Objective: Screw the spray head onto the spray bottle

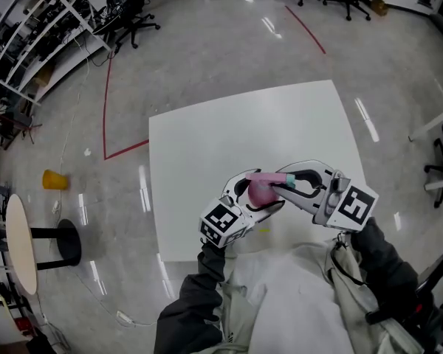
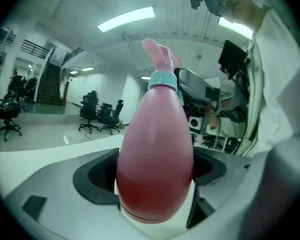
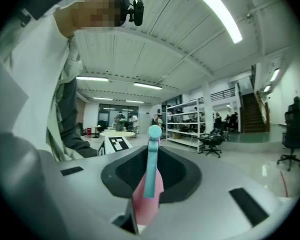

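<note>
Over the white table point(image 1: 207, 139), near its front edge, I hold the pink spray bottle point(image 1: 260, 192) in the air. My left gripper point(image 1: 252, 196) is shut on its fat body point(image 2: 155, 154), which fills the left gripper view and stands upright between the jaws. A teal collar point(image 2: 163, 80) rings the neck, and the pink spray head point(image 2: 159, 54) sits on top. From the right, my right gripper point(image 1: 284, 183) is shut on that spray head point(image 3: 146, 196). Its teal trigger piece point(image 3: 152, 159) stands up between the jaws.
A person's grey sleeves and white top fill the bottom of the head view. On the floor to the left lie a yellow cup point(image 1: 55, 179) and a round side table point(image 1: 21, 242). Shelves point(image 1: 37, 28) and office chairs point(image 1: 129, 17) stand beyond.
</note>
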Demonstrator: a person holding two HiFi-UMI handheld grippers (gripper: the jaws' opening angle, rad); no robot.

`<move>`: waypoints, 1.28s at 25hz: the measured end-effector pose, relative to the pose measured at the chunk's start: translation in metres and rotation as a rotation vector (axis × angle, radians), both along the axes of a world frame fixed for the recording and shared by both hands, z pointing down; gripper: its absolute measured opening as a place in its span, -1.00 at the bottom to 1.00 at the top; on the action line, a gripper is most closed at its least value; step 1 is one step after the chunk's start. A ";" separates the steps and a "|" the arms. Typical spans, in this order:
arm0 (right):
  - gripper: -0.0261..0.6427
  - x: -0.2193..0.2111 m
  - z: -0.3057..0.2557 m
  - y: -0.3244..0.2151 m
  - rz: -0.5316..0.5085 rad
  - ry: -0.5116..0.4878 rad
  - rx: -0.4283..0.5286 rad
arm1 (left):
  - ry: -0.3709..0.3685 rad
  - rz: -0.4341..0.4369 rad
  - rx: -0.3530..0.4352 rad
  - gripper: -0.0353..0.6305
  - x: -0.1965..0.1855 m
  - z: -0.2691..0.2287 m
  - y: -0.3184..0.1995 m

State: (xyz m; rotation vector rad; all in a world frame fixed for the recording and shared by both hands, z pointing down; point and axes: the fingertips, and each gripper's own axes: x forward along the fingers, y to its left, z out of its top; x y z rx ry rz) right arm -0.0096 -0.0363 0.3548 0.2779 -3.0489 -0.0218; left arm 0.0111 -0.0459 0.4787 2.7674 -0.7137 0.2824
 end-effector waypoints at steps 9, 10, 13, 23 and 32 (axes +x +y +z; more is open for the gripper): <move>-0.69 -0.003 -0.010 -0.012 0.400 -0.142 -0.069 | -0.066 -0.269 -0.086 0.40 0.002 0.003 -0.029; -0.48 0.000 -0.016 -0.007 0.348 -0.185 -0.056 | -0.059 -0.255 -0.074 0.40 0.004 0.000 -0.031; -0.16 0.007 -0.018 0.017 0.112 -0.210 -0.101 | -0.044 -0.169 -0.024 0.40 -0.003 -0.004 -0.027; -0.16 0.003 -0.002 0.029 -0.311 0.014 -0.131 | 0.029 0.467 -0.003 0.40 0.020 -0.034 0.054; -0.52 -0.009 -0.012 0.010 -0.165 -0.100 -0.125 | 0.066 0.303 -0.028 0.40 0.025 -0.031 0.028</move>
